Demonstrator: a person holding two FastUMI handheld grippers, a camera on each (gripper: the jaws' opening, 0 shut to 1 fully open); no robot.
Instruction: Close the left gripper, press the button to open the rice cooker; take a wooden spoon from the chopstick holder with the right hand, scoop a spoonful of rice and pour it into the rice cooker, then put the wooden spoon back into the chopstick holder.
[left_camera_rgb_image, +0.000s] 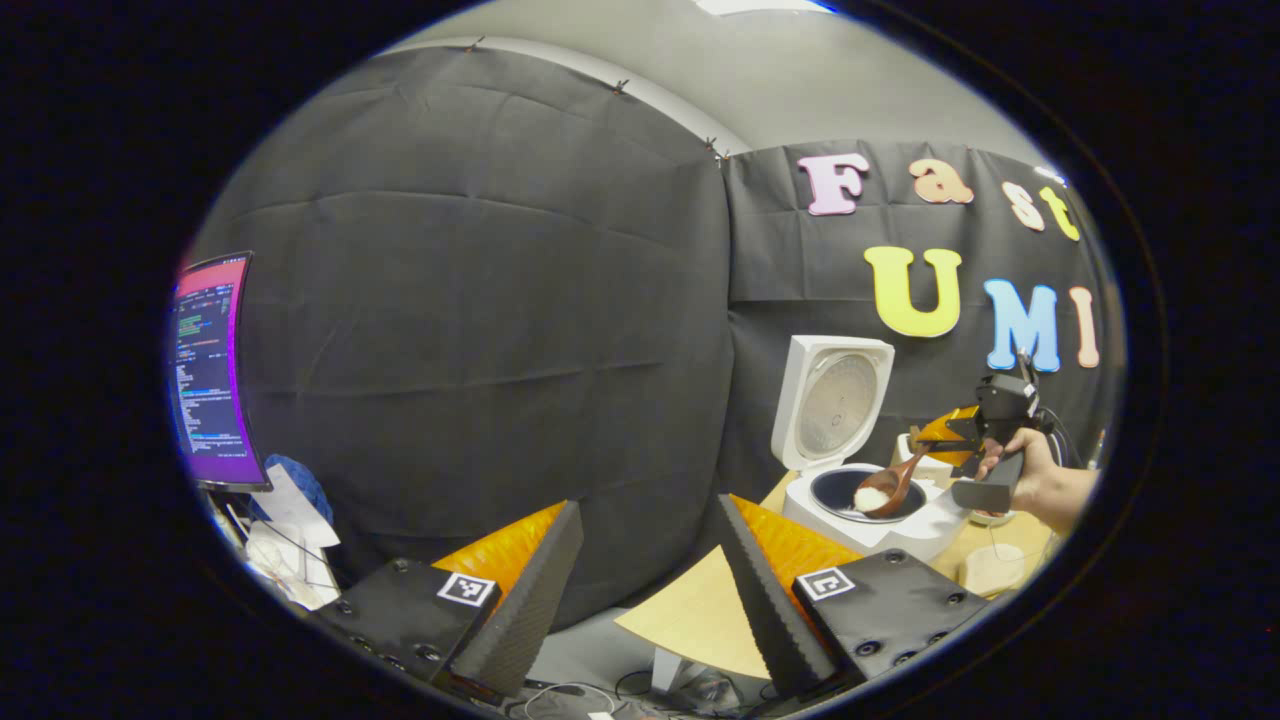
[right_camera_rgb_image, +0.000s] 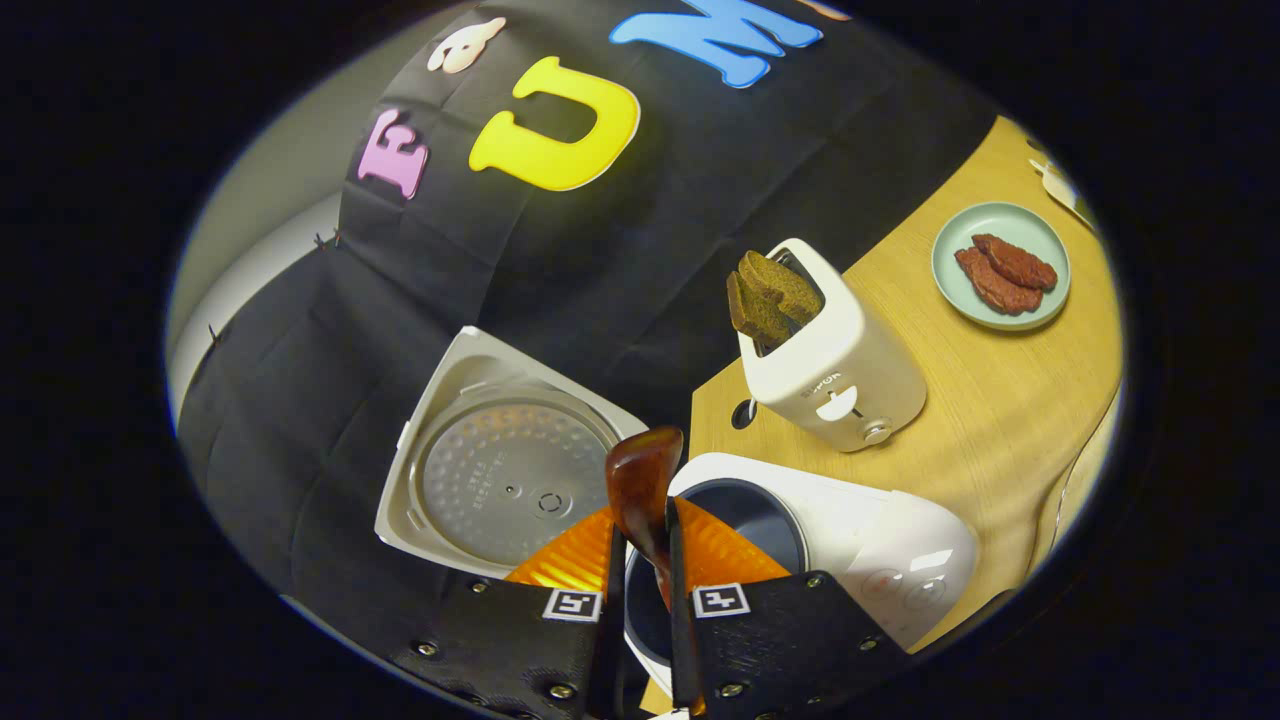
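With the right gripper (right_camera_rgb_image: 641, 560) clamped on the wooden spoon (right_camera_rgb_image: 640, 480) above the rice cooker (right_camera_rgb_image: 900, 540), and the left gripper (left_camera_rgb_image: 640, 560) wide open, we risk spilling rice (left_camera_rgb_image: 871, 497) past the rim if we tip early.

Brand mark on toaster (right_camera_rgb_image: 835, 375) front, too small and inverted to read. Square coded markers on both gripper bodies; no legible words.

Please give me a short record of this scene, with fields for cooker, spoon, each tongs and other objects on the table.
cooker: rice cooker with lid open
spoon: wooden spoon carrying rice, over the pot
right tongs: shut on the spoon handle
left tongs: open, holding nothing
others: toaster with bread; plate
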